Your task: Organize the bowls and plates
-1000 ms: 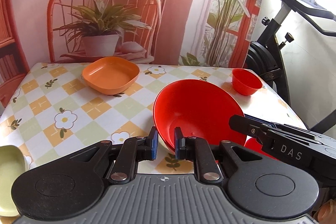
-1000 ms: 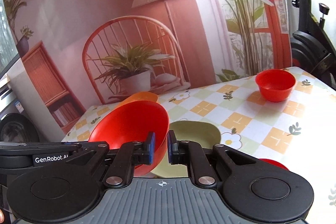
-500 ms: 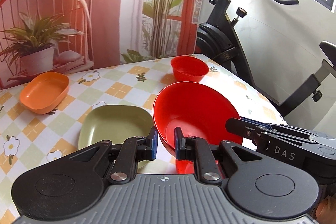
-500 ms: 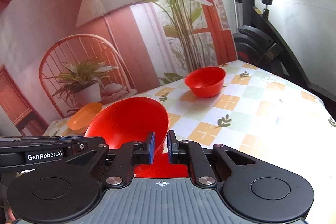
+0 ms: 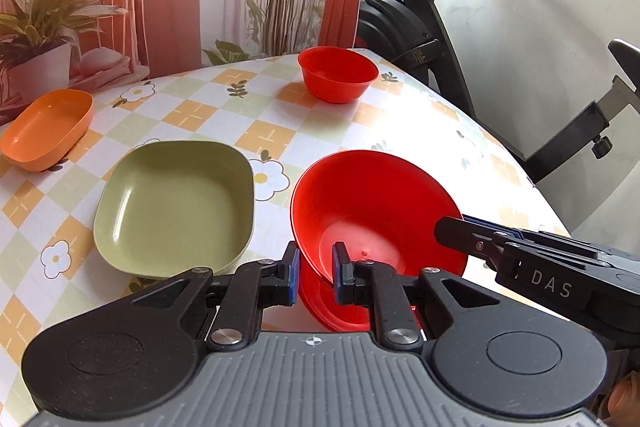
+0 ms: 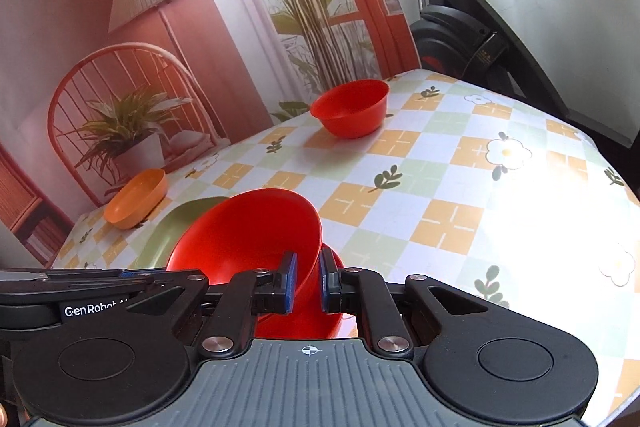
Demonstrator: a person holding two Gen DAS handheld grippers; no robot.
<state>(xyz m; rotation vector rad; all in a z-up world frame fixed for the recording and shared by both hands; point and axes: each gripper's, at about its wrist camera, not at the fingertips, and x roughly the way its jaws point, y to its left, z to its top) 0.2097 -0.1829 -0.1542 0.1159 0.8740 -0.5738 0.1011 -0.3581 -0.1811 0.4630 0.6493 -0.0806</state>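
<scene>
A large red bowl [image 5: 376,215] hangs tilted just above the table, held by its rim from two sides. My left gripper [image 5: 314,275] is shut on its near rim. My right gripper [image 6: 306,283] is shut on the opposite rim and shows in the left wrist view as a black arm [image 5: 480,239]. Directly under the bowl lies another red dish [image 6: 316,315], mostly hidden. To the left sits a green square plate [image 5: 176,203]. A small red bowl [image 5: 338,73] stands at the far side, and an orange dish [image 5: 46,131] at the far left.
The checked tablecloth [image 6: 452,219] spreads to the right, with the table's edge curving close by. An exercise bike [image 5: 420,27] stands past the far right corner. A printed backdrop with a chair and plants [image 6: 132,115] rises behind the table.
Both grippers have carried the large red bowl rightward across the table and lower, over the other red dish. The green plate now lies to its left.
</scene>
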